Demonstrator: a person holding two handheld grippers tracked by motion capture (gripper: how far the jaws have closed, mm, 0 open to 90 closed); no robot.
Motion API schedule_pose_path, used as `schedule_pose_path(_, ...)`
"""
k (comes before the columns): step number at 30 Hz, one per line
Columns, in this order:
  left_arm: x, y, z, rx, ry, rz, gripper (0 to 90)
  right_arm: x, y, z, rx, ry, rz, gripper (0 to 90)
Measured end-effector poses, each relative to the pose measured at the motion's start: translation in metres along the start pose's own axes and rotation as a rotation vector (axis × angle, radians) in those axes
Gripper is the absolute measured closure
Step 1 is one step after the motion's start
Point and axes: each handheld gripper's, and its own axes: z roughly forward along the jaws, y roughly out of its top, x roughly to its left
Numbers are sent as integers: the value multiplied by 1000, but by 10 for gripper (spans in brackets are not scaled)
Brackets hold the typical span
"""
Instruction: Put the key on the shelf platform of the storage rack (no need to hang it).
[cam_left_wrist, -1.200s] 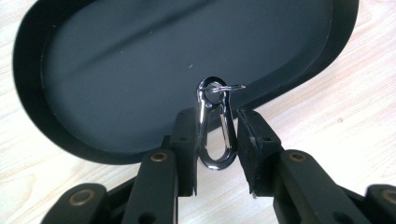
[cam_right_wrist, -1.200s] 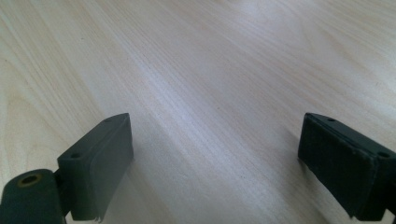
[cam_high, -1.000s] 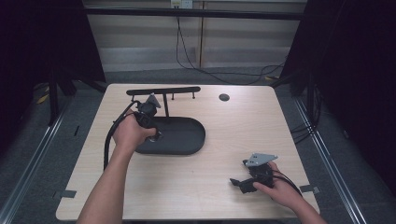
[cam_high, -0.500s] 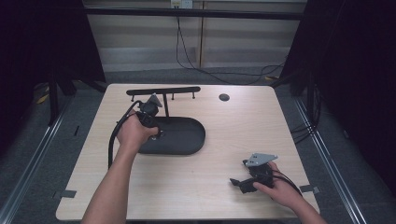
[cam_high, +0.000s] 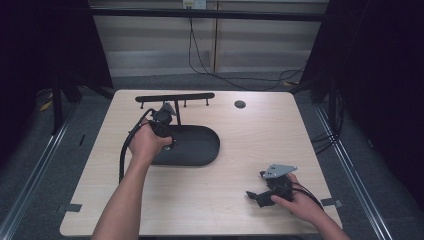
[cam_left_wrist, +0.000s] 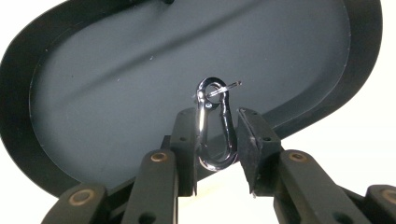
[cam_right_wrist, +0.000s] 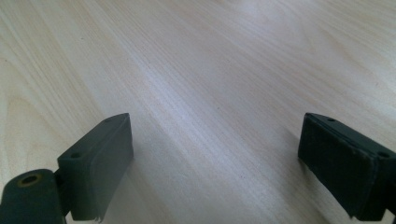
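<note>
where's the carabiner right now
In the left gripper view the carabiner sits between the left tongs, over the black tray on the table's left.

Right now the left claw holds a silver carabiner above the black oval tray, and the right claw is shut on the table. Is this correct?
Not quite: the right claw is open, its jaws wide apart over the bare table, as the right gripper view shows. The left claw does hold the carabiner above the tray.
</note>
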Motion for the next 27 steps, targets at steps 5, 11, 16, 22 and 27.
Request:
schedule_pose_path(5,-1,1,2,-4,3,-1,691,0,0,0,0,0,0,97)
schedule_pose_path(11,-2,3,6,-7,4,4,691,0,0,0,0,0,0,97)
schedule_pose_path(16,-3,3,11,-21,6,-2,691,0,0,0,0,0,0,97)
schedule_pose_path(22,-4,4,15,-17,4,1,691,0,0,0,0,0,0,97)
schedule_pose_path(27,-5,5,20,-19,-2,-8,690,0,0,0,2,0,3,97)
